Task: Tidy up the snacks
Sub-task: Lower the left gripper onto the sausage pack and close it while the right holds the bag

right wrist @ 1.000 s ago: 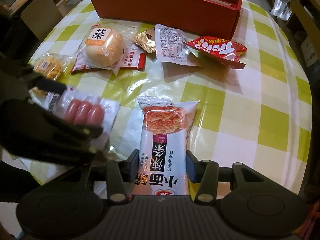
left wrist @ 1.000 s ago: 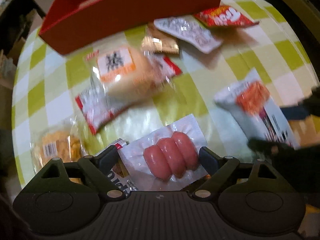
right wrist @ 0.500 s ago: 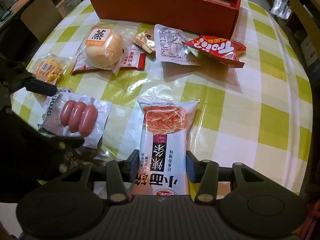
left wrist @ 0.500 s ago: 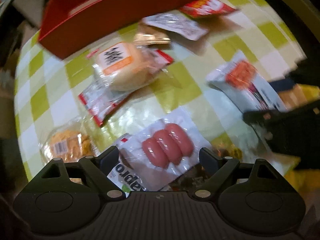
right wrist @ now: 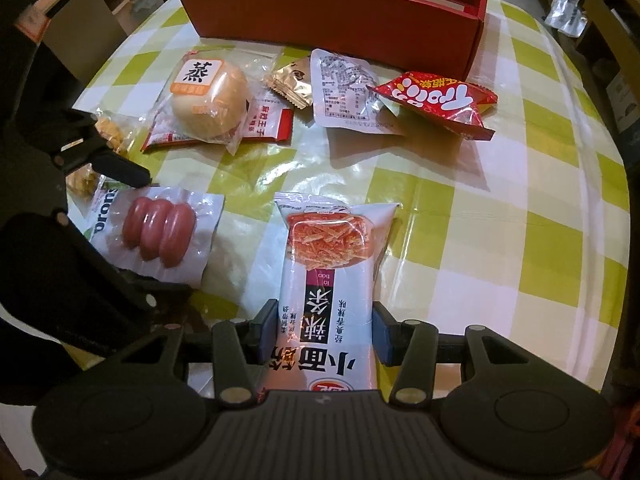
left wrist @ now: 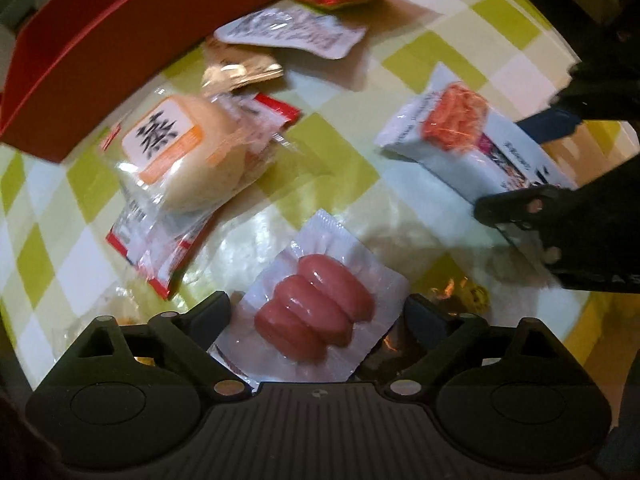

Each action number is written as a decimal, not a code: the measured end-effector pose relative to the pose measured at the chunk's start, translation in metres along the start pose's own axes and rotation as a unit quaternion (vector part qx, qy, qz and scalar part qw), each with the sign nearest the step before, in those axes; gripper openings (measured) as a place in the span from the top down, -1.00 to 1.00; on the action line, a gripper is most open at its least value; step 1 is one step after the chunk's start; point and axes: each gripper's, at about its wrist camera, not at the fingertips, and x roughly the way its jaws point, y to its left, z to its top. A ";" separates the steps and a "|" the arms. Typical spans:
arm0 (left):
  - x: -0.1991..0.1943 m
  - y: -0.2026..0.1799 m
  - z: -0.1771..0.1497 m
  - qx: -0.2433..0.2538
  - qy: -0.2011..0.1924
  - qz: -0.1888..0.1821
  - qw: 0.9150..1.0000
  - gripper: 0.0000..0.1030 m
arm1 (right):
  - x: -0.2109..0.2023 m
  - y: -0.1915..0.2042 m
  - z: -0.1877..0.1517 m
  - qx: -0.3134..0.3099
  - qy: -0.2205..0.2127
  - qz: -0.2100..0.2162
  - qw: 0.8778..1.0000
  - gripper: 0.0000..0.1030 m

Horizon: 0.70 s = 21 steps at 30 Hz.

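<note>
A: Left wrist view first. The left gripper [left wrist: 318, 314] points straight down with its fingers spread wide; they have just been opening further. The sausage pack [left wrist: 320, 312] lies flat on the bench [left wrist: 452, 60] between them, and neither pad looks pressed against it.

B: How will that pack handle?

A: I'd judge it light, with a slick vacuum film and three firm sausages as a ridge in the middle. Pinching across the sausages should hold better than the thin flat margin, which may slide or fold.

B: And what's around it?

A: A bagged bun [left wrist: 180, 152] further in, with the red box [left wrist: 100, 52] behind. Off to the right, the noodle snack bag [left wrist: 452, 136] has dark fingers on its near end.

B: Now the right wrist view.

A: The right gripper [right wrist: 322, 334] has its fingers clamped on the lower part of the noodle snack bag [right wrist: 332, 248], pads pressing both long edges. The rest of the bag lies out along the checked bench [right wrist: 520, 208].

B: Its feel?

A: Probably a light, puffy pillow bag with brittle contents, so a gentle squeeze across its width suits it. The red box [right wrist: 336, 12] stands open at the far edge, with a red puffed-snack bag [right wrist: 440, 100] and a white sachet [right wrist: 348, 88] just before it.
</note>
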 end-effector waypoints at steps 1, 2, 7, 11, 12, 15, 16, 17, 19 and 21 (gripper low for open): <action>0.001 0.003 -0.001 -0.005 0.001 0.006 1.000 -0.85 | 0.000 -0.001 0.000 0.000 0.000 0.001 1.000 -0.06; 0.001 0.005 -0.002 -0.015 0.004 0.015 1.000 -0.85 | 0.000 -0.001 0.001 0.001 -0.002 0.001 1.000 -0.06; 0.005 0.027 -0.013 -0.129 0.010 0.036 0.991 -0.79 | 0.000 -0.002 0.005 0.007 -0.006 -0.002 1.000 -0.06; 0.004 0.021 -0.014 -0.147 0.010 0.056 0.987 -0.77 | -0.002 0.000 0.008 0.005 -0.016 -0.011 1.000 -0.05; 0.002 0.017 -0.015 -0.149 0.011 0.067 0.986 -0.76 | -0.003 0.001 0.009 0.002 -0.019 -0.014 1.000 -0.05; -0.009 0.008 -0.011 -0.158 0.001 0.106 0.982 -0.65 | -0.005 0.004 0.011 -0.002 -0.026 -0.020 0.999 -0.05; -0.013 0.008 -0.011 -0.165 -0.005 0.111 0.980 -0.62 | -0.005 0.005 0.011 -0.005 -0.028 -0.022 0.999 -0.04; -0.017 0.008 -0.011 -0.170 -0.007 0.111 0.979 -0.60 | -0.005 0.006 0.011 -0.007 -0.030 -0.025 0.999 -0.03; -0.020 0.010 -0.011 -0.180 -0.006 0.108 0.978 -0.50 | -0.006 0.007 0.011 -0.010 -0.032 -0.027 0.999 -0.03; -0.021 0.020 -0.011 -0.188 0.001 0.096 0.977 -0.33 | -0.004 0.006 0.012 -0.006 -0.030 -0.028 0.999 -0.03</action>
